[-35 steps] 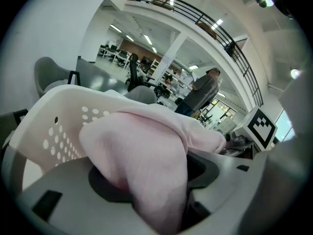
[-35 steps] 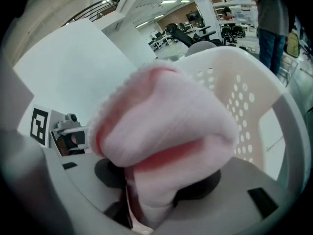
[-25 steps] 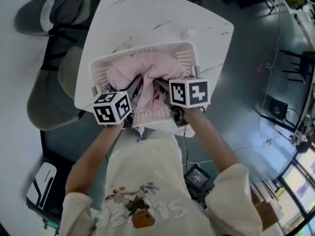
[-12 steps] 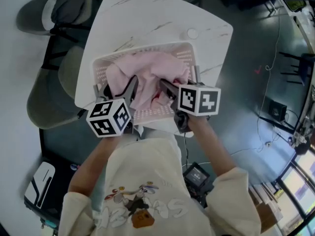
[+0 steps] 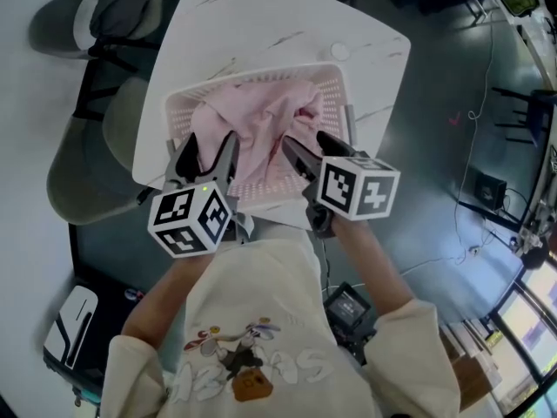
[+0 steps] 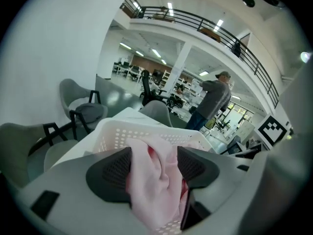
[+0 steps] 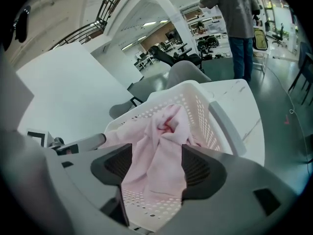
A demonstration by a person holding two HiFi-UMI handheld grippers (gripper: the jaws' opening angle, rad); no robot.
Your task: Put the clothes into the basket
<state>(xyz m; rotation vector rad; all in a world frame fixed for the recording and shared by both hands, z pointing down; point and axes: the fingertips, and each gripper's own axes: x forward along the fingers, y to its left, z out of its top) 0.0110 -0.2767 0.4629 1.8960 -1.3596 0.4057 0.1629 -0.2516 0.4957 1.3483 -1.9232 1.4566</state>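
A white perforated basket [image 5: 178, 116] stands on the white marble table [image 5: 261, 16] with a heap of pink clothes [image 5: 261, 116] lying inside it. My left gripper [image 5: 207, 157] hovers over the basket's near left edge, open. In the left gripper view the clothes [image 6: 156, 180] show between its pads [image 6: 115, 173] but are not pinched. My right gripper [image 5: 315, 151] hovers over the near right edge with its jaws opening. In the right gripper view the clothes [image 7: 159, 155] lie in the basket [image 7: 195, 102] beyond its pads [image 7: 198, 170], which press on nothing.
A small round object [image 5: 339, 52] sits on the table behind the basket. Grey chairs [image 5: 113, 7] [image 5: 78, 181] stand at the table's left. A person [image 7: 234, 18] stands beyond the table. Cables and equipment lie on the dark floor at right.
Both grippers have drawn back from the basket toward the person and risen, their jaws spreading. The pink clothes stay lying in the basket.
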